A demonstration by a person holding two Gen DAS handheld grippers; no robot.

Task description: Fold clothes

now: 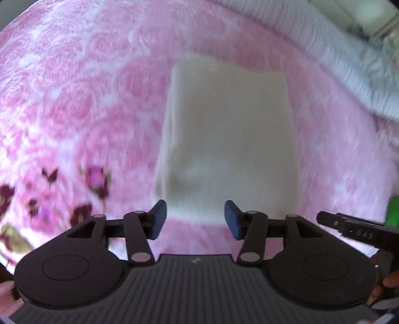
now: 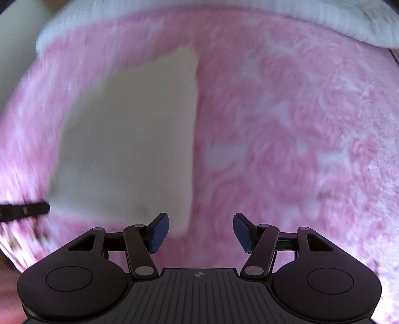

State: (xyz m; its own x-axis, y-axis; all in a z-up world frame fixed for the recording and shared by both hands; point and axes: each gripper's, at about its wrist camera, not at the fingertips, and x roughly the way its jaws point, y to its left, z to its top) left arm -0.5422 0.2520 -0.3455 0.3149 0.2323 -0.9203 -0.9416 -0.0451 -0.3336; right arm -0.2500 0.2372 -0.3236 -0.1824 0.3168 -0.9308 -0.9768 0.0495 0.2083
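Observation:
A cream-white folded garment (image 1: 229, 139) lies flat on a pink rose-patterned blanket (image 1: 82, 99). My left gripper (image 1: 195, 219) is open and empty, just short of the garment's near edge. In the right wrist view the same garment (image 2: 129, 139) lies left of centre on the blanket (image 2: 286, 137). My right gripper (image 2: 200, 231) is open and empty, its left finger at the garment's near right corner. The right gripper's arm shows at the left wrist view's right edge (image 1: 354, 230). The left gripper's finger (image 2: 25, 211) shows at the right wrist view's left edge. Both views are blurred.
A grey-white fleecy cover (image 1: 349, 72) runs along the blanket's far edge, also across the top of the right wrist view (image 2: 299, 17). Dark printed roses (image 1: 94, 179) mark the blanket at the near left. Something green (image 1: 392, 211) sits at the right edge.

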